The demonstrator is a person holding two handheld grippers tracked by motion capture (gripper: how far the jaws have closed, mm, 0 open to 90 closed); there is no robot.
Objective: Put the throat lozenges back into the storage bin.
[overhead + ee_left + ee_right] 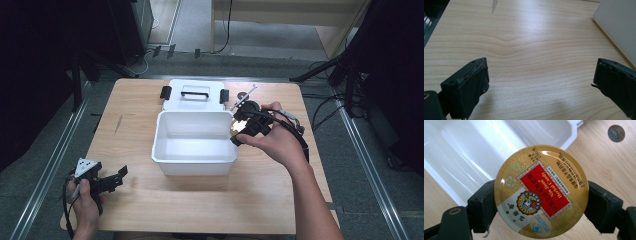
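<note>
Right gripper (541,202) clamps the round gold candy tin (541,191) between both jaws, at the right rim of the open white plastic box (194,162); left gripper (540,82) spread wide, empty, over the wooden table (529,45).

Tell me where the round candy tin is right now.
The candy tin is clamped in the right gripper, held over the right rim of the white box in the high view.

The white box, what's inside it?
Nothing I can see: the white box shows a bare white floor. The right claw holds a round candy tin at its right rim, covering that corner.
</note>
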